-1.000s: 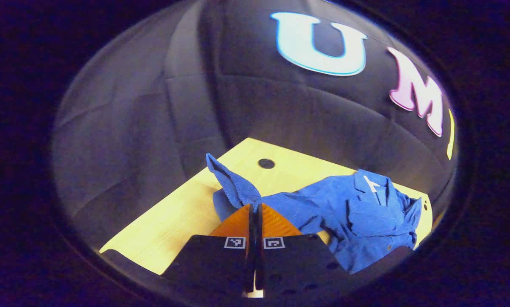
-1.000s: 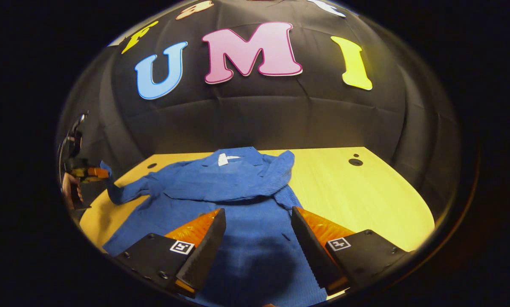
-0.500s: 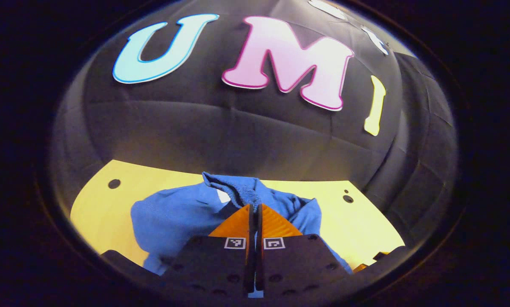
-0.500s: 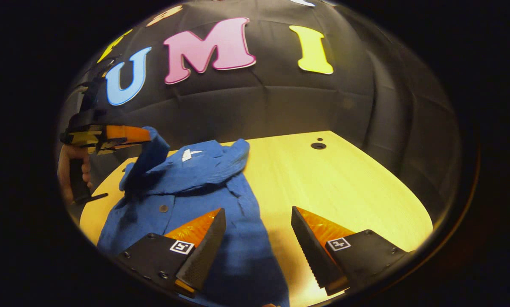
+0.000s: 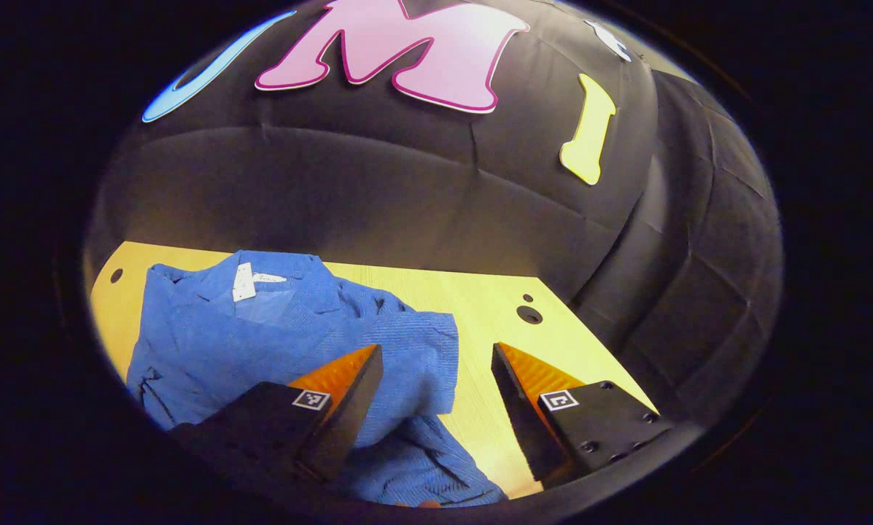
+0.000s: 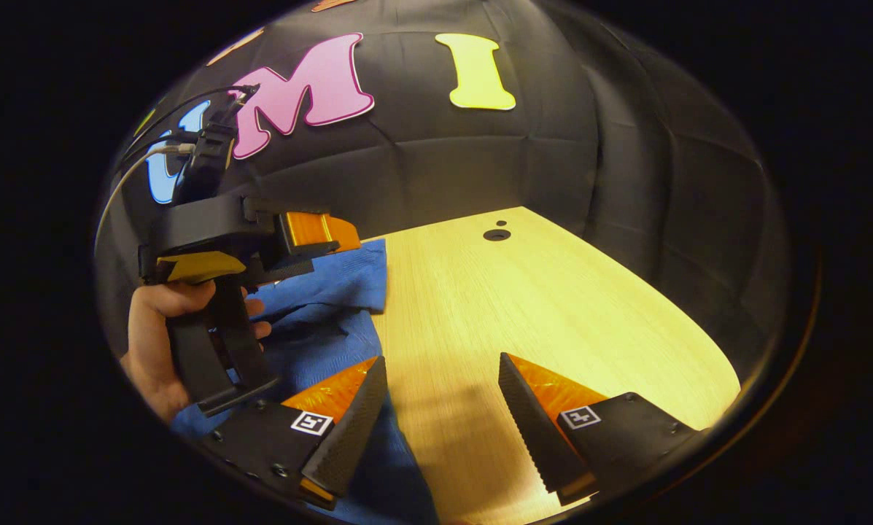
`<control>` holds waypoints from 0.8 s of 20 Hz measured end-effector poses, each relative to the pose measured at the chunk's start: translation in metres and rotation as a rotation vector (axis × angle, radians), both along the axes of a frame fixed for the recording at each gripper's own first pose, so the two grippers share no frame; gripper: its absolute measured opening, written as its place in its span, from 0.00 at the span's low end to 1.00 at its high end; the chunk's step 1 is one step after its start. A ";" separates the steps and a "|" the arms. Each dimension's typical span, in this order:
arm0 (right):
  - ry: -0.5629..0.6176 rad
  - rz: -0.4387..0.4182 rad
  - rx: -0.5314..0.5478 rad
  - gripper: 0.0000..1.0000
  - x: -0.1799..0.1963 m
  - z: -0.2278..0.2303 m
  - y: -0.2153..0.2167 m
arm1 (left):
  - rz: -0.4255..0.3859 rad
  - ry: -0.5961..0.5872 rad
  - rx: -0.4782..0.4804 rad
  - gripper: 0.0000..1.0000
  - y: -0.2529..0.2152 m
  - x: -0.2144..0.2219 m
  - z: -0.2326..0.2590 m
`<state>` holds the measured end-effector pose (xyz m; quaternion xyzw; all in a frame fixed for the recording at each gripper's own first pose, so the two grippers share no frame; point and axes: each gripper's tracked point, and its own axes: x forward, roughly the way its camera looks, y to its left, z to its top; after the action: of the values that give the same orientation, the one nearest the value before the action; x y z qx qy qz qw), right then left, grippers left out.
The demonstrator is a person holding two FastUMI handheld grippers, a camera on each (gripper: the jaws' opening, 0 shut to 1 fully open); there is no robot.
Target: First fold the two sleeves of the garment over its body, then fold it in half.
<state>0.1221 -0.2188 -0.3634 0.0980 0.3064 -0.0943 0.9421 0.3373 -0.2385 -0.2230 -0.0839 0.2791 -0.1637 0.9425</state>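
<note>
Blue garment [image 5: 276, 335] lies lengthwise on the pale wooden counter [image 5: 494, 306], collar toward the booth wall; left gripper [image 5: 436, 364] and right gripper [image 6: 440, 375] both gape empty.

Setting, as we record it: a recording booth, not a lived-in room. We note black cloth walls [image 6: 480, 175] closing round the far edge and corner of a pale wooden table [image 6: 553, 306], drilled holes [image 6: 496, 235] near that corner, and a cabled handheld gripper [image 6: 312, 237].
</note>
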 end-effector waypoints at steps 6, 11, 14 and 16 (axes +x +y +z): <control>0.050 0.067 0.000 0.98 -0.024 -0.009 0.028 | 0.058 -0.021 0.095 0.85 0.072 -0.060 -0.004; 0.141 0.104 -0.029 0.98 -0.074 -0.018 0.047 | 0.173 0.094 0.306 0.85 0.217 -0.191 -0.028; 0.203 0.110 -0.035 0.98 -0.109 -0.024 0.058 | 0.256 0.187 0.389 0.84 0.291 -0.267 -0.043; 0.243 0.108 -0.024 0.98 -0.130 -0.029 0.067 | 0.294 0.252 0.419 0.85 0.322 -0.305 -0.060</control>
<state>-0.0082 -0.1518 -0.3926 0.0577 0.4222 -0.0583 0.9028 0.0322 0.0837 -0.2832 0.0534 0.4069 0.0475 0.9107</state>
